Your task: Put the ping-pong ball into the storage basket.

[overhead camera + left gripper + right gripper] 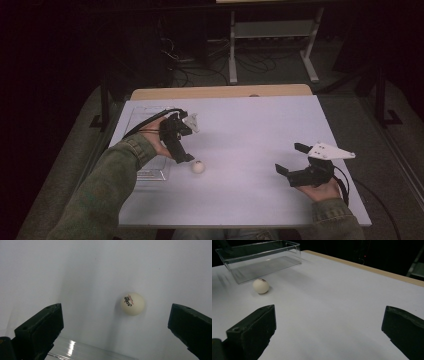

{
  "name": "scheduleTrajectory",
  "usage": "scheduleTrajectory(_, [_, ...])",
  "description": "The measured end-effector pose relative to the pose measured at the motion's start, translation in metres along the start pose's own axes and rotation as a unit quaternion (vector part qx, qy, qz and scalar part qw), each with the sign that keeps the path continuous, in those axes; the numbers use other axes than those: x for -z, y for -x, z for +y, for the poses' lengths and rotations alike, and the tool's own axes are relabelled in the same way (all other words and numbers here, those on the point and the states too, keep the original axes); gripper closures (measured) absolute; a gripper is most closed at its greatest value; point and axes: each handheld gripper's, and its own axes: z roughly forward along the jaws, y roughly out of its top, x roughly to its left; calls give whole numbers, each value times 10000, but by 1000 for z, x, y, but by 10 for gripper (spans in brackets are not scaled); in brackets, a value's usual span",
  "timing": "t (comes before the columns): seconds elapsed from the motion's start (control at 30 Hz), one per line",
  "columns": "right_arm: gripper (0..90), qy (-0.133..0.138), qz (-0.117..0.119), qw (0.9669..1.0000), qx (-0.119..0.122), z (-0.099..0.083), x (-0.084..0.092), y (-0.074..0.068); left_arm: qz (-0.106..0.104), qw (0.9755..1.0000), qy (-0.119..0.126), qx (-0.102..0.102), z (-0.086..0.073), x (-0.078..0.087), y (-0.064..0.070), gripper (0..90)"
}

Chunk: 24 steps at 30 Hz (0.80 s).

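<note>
One small white table-tennis ball with dark print rests on the white tabletop, just beside the near corner of a clear plastic rectangular box. Above the ball hangs the left gripper, jaws spread wide and pointing down, the ball lying between them and touching neither. Well to the right of the ball, the right gripper hovers low over the table, its jaws likewise wide apart and holding nothing
</note>
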Motion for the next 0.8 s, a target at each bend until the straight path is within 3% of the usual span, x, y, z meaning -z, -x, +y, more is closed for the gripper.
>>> scheduleTrajectory(0.8, [0, -60, 47, 10000, -6, -1, -1, 0, -350, 9971, -573, -352, 12, -32, 11, 21])
